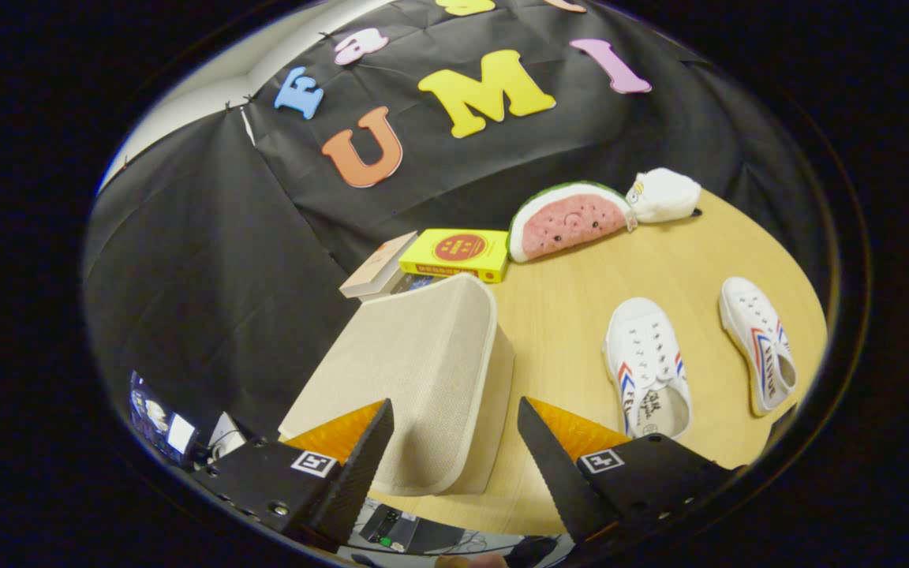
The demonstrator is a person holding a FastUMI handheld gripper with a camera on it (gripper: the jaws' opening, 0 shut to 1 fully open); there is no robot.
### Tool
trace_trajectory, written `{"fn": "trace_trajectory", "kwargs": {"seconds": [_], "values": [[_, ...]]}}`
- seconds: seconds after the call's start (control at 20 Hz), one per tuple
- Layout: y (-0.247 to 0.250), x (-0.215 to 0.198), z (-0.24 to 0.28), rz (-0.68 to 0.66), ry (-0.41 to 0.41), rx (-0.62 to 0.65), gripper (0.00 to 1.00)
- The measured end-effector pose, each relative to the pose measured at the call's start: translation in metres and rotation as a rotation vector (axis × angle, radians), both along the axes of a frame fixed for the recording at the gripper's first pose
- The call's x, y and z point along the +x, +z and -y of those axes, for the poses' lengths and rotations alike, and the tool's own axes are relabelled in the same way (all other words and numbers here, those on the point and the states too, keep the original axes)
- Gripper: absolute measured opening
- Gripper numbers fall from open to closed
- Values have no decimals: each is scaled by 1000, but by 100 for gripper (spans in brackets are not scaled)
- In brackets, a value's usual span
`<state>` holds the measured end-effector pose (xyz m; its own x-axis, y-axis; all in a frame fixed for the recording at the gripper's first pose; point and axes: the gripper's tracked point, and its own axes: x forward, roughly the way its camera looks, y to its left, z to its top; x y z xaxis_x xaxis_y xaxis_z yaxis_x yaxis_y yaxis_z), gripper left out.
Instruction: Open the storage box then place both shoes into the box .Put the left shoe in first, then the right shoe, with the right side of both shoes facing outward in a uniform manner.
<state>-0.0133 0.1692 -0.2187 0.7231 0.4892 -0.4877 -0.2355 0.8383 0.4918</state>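
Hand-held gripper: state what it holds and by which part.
Nothing is held. The hand-held gripper is open, its fingers apart above the near edge of the closed beige fabric storage box.

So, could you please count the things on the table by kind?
Shoes: 2
Storage box: 1, lid shut
Books: 2
Plush toys: 2
Total: 7
The gripper is open above the box.

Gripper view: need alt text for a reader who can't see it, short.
The open tool hovers over a closed beige storage box on a round wooden table, holding nothing. Two white shoes lie beyond it beside the box, with books, a watermelon plush and a white plush further back.
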Motion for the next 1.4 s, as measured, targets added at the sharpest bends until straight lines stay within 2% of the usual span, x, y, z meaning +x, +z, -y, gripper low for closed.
{"fn": "trace_trajectory", "kwargs": {"seconds": [0.2,0.4,0.6,0.7,0.8,1.0,1.05,1.15,1.25,1.3,1.4], "values": [[-11,2,-11,-65,23,87,96],[-17,9,-25,-158,39,243,96],[-16,13,-38,-206,59,308,96],[-12,14,-42,-223,64,323,94],[-13,15,-42,-242,66,311,81],[0,19,-26,-251,36,311,73],[-1,21,-25,-250,30,296,63],[12,23,-8,-219,-24,304,34],[23,17,-8,-220,-15,309,4],[25,17,-11,-215,-3,295,0],[35,15,-15,-192,13,266,0]]}}
